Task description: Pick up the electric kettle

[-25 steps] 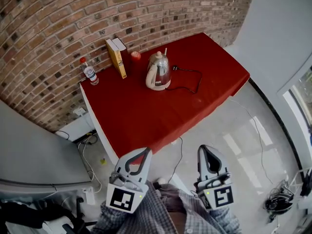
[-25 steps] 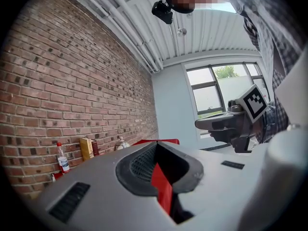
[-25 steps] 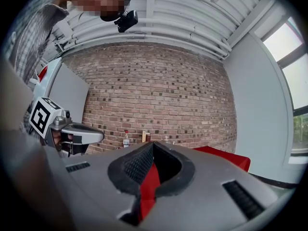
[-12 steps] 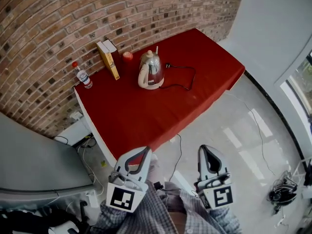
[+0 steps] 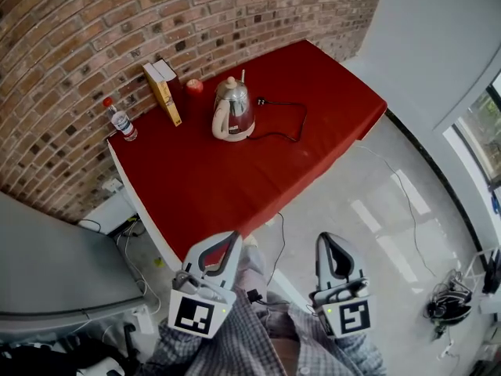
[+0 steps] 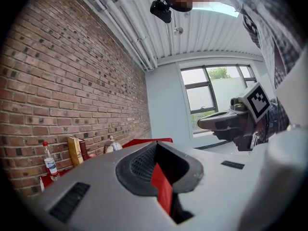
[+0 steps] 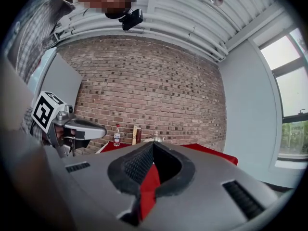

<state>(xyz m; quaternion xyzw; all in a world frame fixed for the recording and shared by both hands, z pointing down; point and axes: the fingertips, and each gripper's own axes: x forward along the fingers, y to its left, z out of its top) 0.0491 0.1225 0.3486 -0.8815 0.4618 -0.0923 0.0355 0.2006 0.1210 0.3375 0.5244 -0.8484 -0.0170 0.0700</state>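
Observation:
The electric kettle (image 5: 232, 112), steel with a cream handle and base, stands upright on the red table (image 5: 227, 186) near the brick wall. Its black cord (image 5: 286, 124) trails off to its right. Both grippers are held low, short of the table's near edge and far from the kettle. My left gripper (image 5: 227, 241) is shut and empty, and so is my right gripper (image 5: 329, 243). In the left gripper view the kettle (image 6: 111, 145) is small and distant beyond the shut left gripper (image 6: 155, 148). The right gripper view barely shows the kettle (image 7: 155, 139) above the right gripper (image 7: 153, 150).
A water bottle (image 5: 120, 121), a yellow box (image 5: 162, 92) and a small red object (image 5: 194, 86) stand along the wall behind the kettle. Cables lie on the glossy floor (image 5: 376, 210) at the right. A grey panel (image 5: 55, 257) stands at the left of the table.
The table and kettle have slid up and to the left in the head view. Both grippers stay shut at about the same spots low in the view.

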